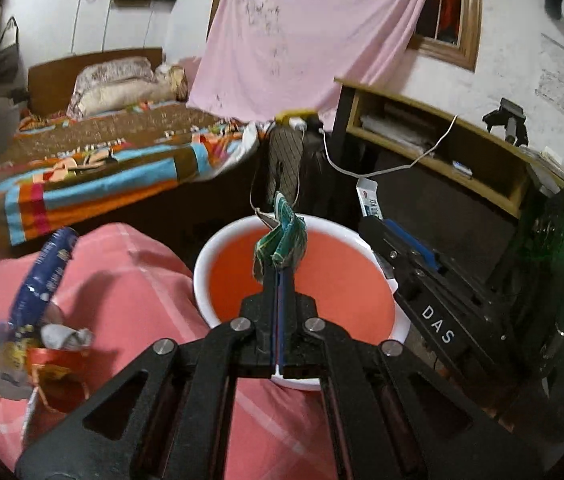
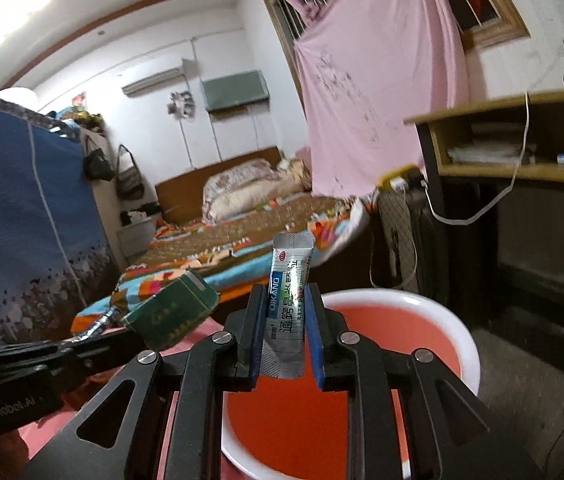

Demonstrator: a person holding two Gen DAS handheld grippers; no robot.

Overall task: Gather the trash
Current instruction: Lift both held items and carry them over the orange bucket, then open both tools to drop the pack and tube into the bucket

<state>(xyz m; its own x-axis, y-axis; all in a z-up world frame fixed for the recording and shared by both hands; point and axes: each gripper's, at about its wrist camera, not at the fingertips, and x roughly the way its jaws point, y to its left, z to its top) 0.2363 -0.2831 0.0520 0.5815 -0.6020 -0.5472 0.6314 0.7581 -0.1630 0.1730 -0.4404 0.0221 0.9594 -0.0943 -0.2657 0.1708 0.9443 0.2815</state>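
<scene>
Your left tool (image 1: pixel 280 276) is clenched tight on a crumpled green wrapper (image 1: pixel 282 240), pointing down over the middle of the red bin (image 1: pixel 302 280) with its white rim. Your right tool (image 2: pixel 284 308) grips a silver sachet (image 2: pixel 288 304) upright between blue pads (image 2: pixel 314 332), just above the bin's near-left edge, pointing nearly level. More trash (image 1: pixel 42 320) lies on the pink cloth (image 1: pixel 122 272) to your left, close beside the bin. Beyond the rim stand the bed (image 1: pixel 102 160) and a wooden table (image 1: pixel 442 140), with dark floor between them.

A bed (image 1: pixel 94 160) with a bright striped blanket stands by the white wall (image 2: pixel 222 52). A pink sheet (image 1: pixel 302 32) hangs beside a wooden desk (image 1: pixel 442 140).
</scene>
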